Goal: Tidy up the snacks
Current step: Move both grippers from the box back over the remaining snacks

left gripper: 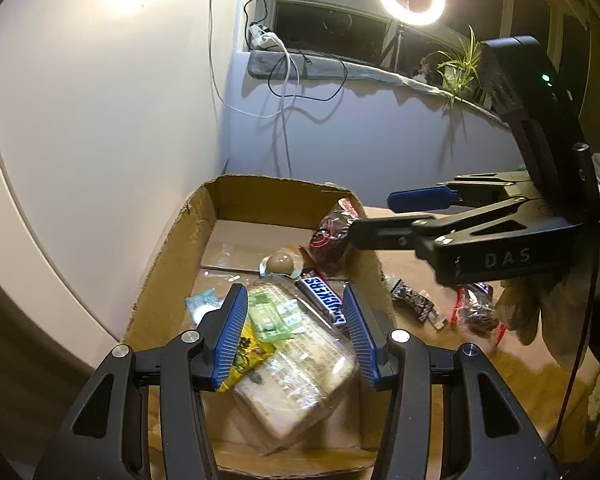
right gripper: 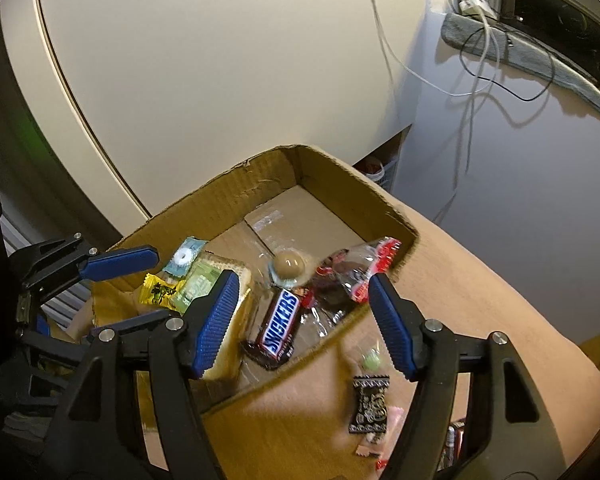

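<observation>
Both your grippers hang over the cardboard box, jaws parted and gripping nothing.

Your left gripper stands released above the clear pack of wafers at the near end of the box, with the yellow sachet by its left pad. Your right gripper is released too; the Snickers bar lies between its pads without touching them. A red-and-clear candy bag leans on the box's right wall. A black patterned sweet lies on the table, outside the box.
</observation>
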